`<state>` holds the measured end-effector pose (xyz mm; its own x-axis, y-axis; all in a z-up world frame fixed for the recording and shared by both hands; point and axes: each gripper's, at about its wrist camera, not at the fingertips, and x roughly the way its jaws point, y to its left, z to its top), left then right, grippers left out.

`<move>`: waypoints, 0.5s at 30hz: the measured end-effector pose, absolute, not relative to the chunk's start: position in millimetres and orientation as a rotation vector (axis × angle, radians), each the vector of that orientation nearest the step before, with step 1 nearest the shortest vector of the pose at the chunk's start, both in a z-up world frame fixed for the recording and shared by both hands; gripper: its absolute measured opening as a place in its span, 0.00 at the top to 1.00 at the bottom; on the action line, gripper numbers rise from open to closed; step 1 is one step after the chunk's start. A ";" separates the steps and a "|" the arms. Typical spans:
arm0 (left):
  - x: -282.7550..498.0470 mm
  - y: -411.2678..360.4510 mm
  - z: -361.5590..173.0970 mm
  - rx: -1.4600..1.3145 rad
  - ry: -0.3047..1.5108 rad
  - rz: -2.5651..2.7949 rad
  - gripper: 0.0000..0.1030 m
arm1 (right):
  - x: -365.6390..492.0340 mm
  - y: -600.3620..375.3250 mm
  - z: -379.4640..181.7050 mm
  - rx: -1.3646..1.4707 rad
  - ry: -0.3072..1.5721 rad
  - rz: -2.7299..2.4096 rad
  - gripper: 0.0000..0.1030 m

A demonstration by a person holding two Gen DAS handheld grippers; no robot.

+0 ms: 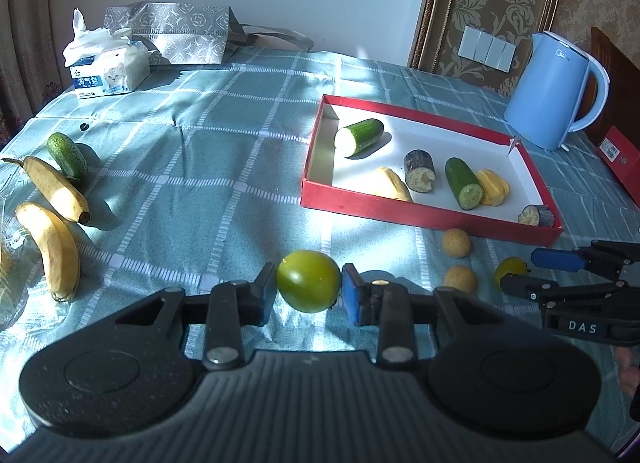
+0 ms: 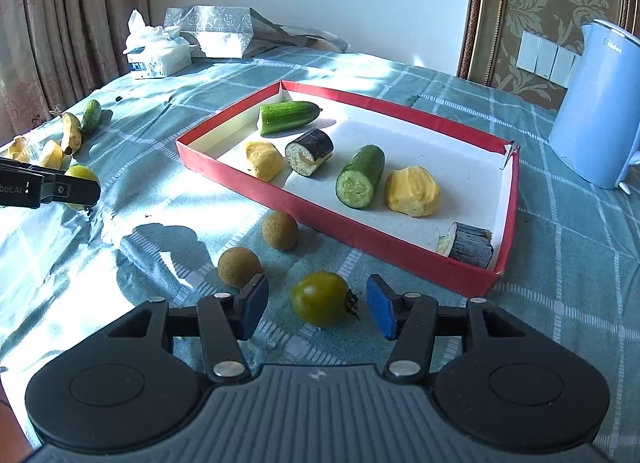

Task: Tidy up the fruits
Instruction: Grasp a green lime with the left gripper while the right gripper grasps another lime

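My left gripper [image 1: 308,287] is shut on a green tomato [image 1: 307,277] and holds it just above the checked tablecloth; it also shows at the left edge of the right wrist view. My right gripper [image 2: 316,303] stands open around a second green tomato [image 2: 320,298] that lies on the cloth, with gaps on both sides. Two round brown fruits [image 2: 239,273] [image 2: 280,231] lie close by. The red tray [image 2: 360,241] holds cucumber pieces [image 2: 360,177], eggplant pieces [image 2: 310,151] and yellow chunks [image 2: 412,191]. Two bananas [image 1: 56,187] [image 1: 56,251] and a small cucumber [image 1: 66,155] lie at the far left.
A blue kettle [image 1: 556,91] stands behind the tray at the right. A tissue pack [image 1: 106,71] and a silver bag [image 1: 176,31] sit at the back left by the wall. A red box [image 1: 620,155] lies at the right edge. Clear plastic lies at the left edge.
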<state>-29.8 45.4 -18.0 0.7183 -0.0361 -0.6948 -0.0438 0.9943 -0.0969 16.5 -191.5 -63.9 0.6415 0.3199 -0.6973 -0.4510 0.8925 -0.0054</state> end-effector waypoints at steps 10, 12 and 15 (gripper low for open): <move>-34.8 52.9 -18.1 -0.132 0.775 0.014 0.70 | 26.9 -191.4 -84.1 -0.207 0.797 0.401 0.66; -34.7 51.6 -18.0 -0.125 0.774 0.011 0.70 | 24.9 -195.1 -83.6 -0.185 0.790 0.390 0.67; -32.0 49.7 -18.4 -0.128 0.778 0.000 0.70 | 20.3 -198.2 -81.4 -0.184 0.773 0.379 0.67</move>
<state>-32.0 49.7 -18.4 0.7124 -0.0469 -0.7002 -0.0473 0.9923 -0.1146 20.3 -198.2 -81.4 0.6528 0.2650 -0.7097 -0.3986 0.9168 -0.0243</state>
